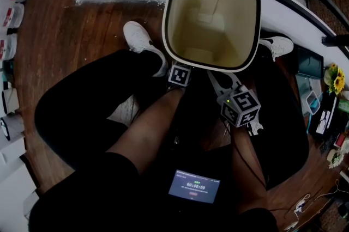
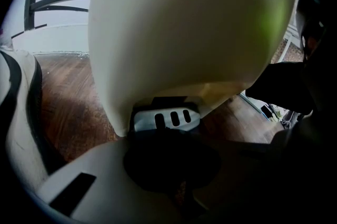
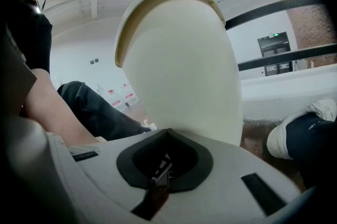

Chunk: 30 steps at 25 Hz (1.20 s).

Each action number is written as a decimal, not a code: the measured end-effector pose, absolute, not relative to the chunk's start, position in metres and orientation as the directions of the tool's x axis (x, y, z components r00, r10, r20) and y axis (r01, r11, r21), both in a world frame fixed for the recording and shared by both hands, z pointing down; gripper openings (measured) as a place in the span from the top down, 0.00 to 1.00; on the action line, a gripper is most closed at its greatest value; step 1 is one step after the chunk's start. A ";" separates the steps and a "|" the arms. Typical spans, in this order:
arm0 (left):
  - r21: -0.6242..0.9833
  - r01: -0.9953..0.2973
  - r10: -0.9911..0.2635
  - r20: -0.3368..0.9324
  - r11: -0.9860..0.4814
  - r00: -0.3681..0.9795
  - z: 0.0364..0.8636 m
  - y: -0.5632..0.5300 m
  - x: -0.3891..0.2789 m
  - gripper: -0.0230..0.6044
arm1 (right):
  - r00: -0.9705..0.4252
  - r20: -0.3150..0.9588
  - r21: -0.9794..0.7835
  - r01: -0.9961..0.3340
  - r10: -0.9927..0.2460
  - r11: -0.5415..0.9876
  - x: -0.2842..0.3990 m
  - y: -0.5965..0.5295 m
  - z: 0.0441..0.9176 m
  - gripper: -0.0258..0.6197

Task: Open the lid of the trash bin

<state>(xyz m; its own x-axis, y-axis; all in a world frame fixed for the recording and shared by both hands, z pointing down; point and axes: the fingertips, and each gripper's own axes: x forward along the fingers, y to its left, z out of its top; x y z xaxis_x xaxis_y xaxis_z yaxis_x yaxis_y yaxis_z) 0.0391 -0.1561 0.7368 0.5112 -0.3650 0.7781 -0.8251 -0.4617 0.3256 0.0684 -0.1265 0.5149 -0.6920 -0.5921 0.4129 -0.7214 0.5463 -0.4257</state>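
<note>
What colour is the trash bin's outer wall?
The trash bin is plain cream, shown best in the right gripper view.

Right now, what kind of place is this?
Probably an indoor studio or office: there's a wooden floor, a brick wall, and flowers off to one side.
</note>
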 end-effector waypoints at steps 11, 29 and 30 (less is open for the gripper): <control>0.330 -0.822 -0.365 0.774 -0.464 0.517 0.738 -0.155 0.038 0.91 | -0.692 0.413 -0.424 -0.722 -0.592 0.547 0.069 -0.125 0.516 0.92; 0.326 -0.813 -0.363 0.770 -0.482 0.524 0.738 -0.153 0.042 0.91 | -0.689 0.409 -0.426 -0.724 -0.598 0.543 0.072 -0.125 0.516 0.92; 0.328 -0.811 -0.361 0.770 -0.484 0.526 0.738 -0.153 0.043 0.91 | -0.689 0.409 -0.427 -0.724 -0.598 0.542 0.072 -0.125 0.516 0.92</control>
